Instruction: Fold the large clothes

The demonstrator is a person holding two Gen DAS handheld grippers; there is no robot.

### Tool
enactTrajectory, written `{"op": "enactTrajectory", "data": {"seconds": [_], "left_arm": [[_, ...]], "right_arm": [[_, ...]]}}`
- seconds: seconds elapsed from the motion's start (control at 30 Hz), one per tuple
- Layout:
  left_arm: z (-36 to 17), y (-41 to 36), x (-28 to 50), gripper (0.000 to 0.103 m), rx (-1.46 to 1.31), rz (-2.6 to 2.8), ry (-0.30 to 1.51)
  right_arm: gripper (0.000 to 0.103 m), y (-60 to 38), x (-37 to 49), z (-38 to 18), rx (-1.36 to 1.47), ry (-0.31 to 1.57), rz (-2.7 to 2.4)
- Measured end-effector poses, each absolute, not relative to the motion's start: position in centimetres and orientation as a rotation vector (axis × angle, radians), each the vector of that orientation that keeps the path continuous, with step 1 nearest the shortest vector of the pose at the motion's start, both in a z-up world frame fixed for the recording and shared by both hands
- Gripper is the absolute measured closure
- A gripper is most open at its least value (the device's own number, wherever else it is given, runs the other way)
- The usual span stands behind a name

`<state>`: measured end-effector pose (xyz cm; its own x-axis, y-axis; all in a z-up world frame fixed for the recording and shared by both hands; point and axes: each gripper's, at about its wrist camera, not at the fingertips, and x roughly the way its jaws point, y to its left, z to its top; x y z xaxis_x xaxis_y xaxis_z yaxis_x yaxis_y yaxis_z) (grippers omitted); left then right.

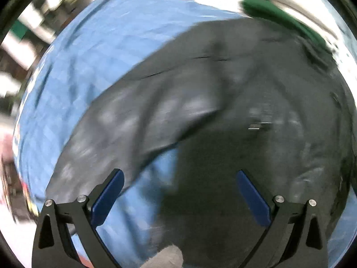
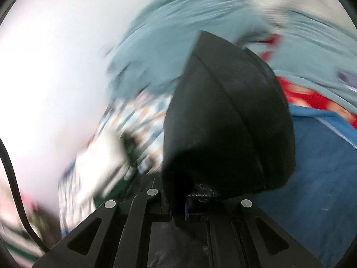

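- Jaws of the left gripper stand spread wide, released, with nothing between the blue pads; bare gap shows cloth below.
- Directly ahead of and beneath that gap lies the dark garment, a large grey-black piece spread out with broad creases, filling the centre and right of the left wrist view.
- Under the garment, and showing through between the left jaws, is a blue checked sheet; it runs out to the left and far side of the jaws.
- Beyond the garment's far right edge sits a green item, too blurred to identify.
- Jaws of the right gripper are clenched on a fold of the same dark garment, which rises in a ridged bunch straight out from the fingertips and blocks the centre of the right wrist view.
- Right of the right jaws: the blue sheet.
- Left of the right jaws: a checked cloth, heavily smeared.
- Further out, ahead and to the right: pale teal fabric and a red patch; both blurred, nature cannot be told.
- Black cable runs down the far left edge.
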<state>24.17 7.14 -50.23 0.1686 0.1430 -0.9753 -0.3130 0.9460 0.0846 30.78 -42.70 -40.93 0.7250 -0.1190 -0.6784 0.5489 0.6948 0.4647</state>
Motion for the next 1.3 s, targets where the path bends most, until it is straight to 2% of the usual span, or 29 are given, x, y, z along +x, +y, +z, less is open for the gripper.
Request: {"op": "enactTrajectory", "data": {"seconds": [0.13, 0.27, 0.33, 0.37, 0.4, 0.43, 0.47, 0.5, 0.67, 0.73, 0.77, 0.8, 0.87, 0.97, 1.1, 1.23, 1.3], "left_arm": [[-50.7, 14.2, 20.3, 0.001, -0.320, 0.504, 1.398], [-52.5, 20.3, 15.0, 0.001, -0.533, 0.650, 1.432], [-53.5, 22.5, 12.7, 0.001, -0.672, 0.674, 1.428], [-54.2, 23.6, 11.7, 0.001, -0.757, 0.681, 1.415], [-54.6, 24.0, 11.0, 0.001, -0.808, 0.678, 1.405], [-55.4, 24.8, 10.4, 0.001, -0.896, 0.671, 1.385], [-56.0, 25.4, 10.2, 0.001, -0.968, 0.669, 1.362], [-56.9, 26.2, 10.2, 0.001, -1.041, 0.672, 1.333], [-58.8, 30.9, 10.1, 0.002, -1.218, 0.827, 1.203], [-58.4, 32.6, 10.3, 0.017, -1.225, 0.890, 1.161], [-58.0, 33.8, 10.8, 0.031, -1.188, 0.911, 1.156], [-57.9, 35.0, 11.2, 0.052, -1.154, 0.919, 1.150], [-57.1, 37.2, 12.5, 0.082, -1.035, 0.923, 1.144], [-56.5, 41.8, 14.5, 0.084, -0.957, 0.897, 1.095], [-54.6, 44.3, 18.4, 0.087, -0.847, 0.824, 1.026], [-55.8, 44.5, 21.6, 0.085, -0.831, 0.698, 1.088], [-55.7, 44.5, 20.2, 0.082, -0.899, 0.662, 1.080]], "right_arm": [[0.096, -30.4, 40.2, -44.9, 0.438, 0.839, -0.231], [0.095, -17.1, 46.6, -53.9, 0.139, 1.090, -0.107], [0.088, -12.3, 48.2, -59.1, 0.063, 1.298, -0.034], [0.072, -10.8, 48.3, -61.0, 0.040, 1.375, -0.016], [0.065, -9.8, 47.9, -61.3, 0.019, 1.382, -0.009], [0.061, -9.2, 47.5, -61.0, 0.005, 1.367, 0.002], [0.047, -8.6, 46.8, -60.1, 0.030, 1.351, 0.052], [0.037, -8.7, 46.2, -59.3, 0.090, 1.346, 0.107], [0.036, -11.9, 43.6, -56.5, 0.270, 1.368, 0.234], [0.036, -13.4, 43.0, -56.3, 0.305, 1.388, 0.212], [0.036, -14.5, 43.3, -56.6, 0.353, 1.406, 0.195], [0.036, -15.2, 42.9, -57.0, 0.387, 1.418, 0.181], [0.036, -16.2, 42.9, -57.8, 0.419, 1.435, 0.147], [0.036, -17.3, 42.5, -58.6, 0.450, 1.432, 0.105], [0.036, -16.9, 42.8, -59.1, 0.473, 1.416, 0.089], [0.036, -15.6, 43.0, -59.0, 0.451, 1.425, 0.102], [0.036, -14.9, 43.0, -59.3, 0.433, 1.444, 0.113]]}}
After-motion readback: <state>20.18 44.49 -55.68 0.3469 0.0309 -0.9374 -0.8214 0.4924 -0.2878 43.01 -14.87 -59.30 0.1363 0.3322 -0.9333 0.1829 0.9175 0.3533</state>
